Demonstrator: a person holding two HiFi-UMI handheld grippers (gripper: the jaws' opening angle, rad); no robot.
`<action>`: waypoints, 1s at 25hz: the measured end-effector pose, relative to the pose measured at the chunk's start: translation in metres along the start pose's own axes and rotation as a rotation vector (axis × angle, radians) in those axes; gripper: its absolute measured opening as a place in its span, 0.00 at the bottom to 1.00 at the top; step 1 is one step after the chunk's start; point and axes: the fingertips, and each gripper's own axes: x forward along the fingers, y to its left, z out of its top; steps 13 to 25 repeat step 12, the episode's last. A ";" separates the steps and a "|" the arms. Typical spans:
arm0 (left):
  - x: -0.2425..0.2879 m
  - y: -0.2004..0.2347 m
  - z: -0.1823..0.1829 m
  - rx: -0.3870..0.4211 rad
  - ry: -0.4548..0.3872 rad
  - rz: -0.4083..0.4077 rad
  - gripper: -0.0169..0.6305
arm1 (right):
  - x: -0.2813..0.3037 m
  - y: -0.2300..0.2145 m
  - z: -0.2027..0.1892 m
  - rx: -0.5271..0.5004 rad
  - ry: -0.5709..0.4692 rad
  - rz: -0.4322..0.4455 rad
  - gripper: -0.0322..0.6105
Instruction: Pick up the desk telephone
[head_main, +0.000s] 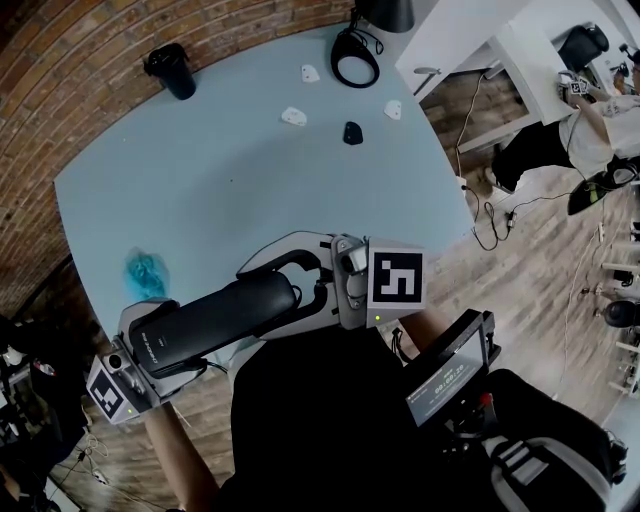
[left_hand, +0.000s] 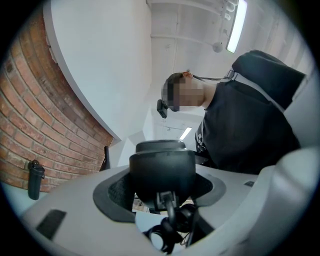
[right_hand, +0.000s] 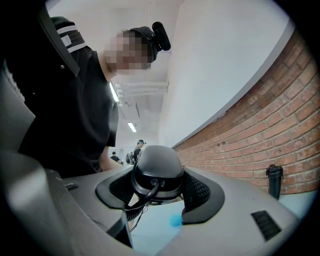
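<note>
A black telephone handset (head_main: 215, 318) hangs over the near edge of the pale blue table (head_main: 230, 190), held between both grippers. My left gripper (head_main: 165, 345) is shut on its lower left end and my right gripper (head_main: 268, 295) is shut on its upper right end. In the left gripper view, the handset's rounded end (left_hand: 162, 170) fills the gap of the left gripper (left_hand: 162, 177), with the grey pads (left_hand: 117, 192) against its sides and a cord below it. The right gripper view shows the other end (right_hand: 157, 175) seated in the right gripper (right_hand: 157, 182), with a cord trailing down.
On the table stand a black cup (head_main: 170, 70) at the far left, a black cable loop (head_main: 355, 55) at the far edge, several small white pieces (head_main: 293, 116), a small black object (head_main: 352, 132) and a crumpled blue scrap (head_main: 148, 272). A person sits at the desk at the upper right (head_main: 585, 130).
</note>
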 end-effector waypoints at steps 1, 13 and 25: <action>0.000 0.000 0.000 -0.001 0.001 0.001 0.52 | 0.000 0.000 0.000 0.005 0.001 -0.002 0.48; -0.002 0.003 -0.006 -0.009 0.021 0.005 0.52 | 0.001 -0.004 -0.007 0.021 0.028 -0.009 0.48; -0.002 0.003 -0.006 -0.009 0.021 0.005 0.52 | 0.001 -0.004 -0.007 0.021 0.028 -0.009 0.48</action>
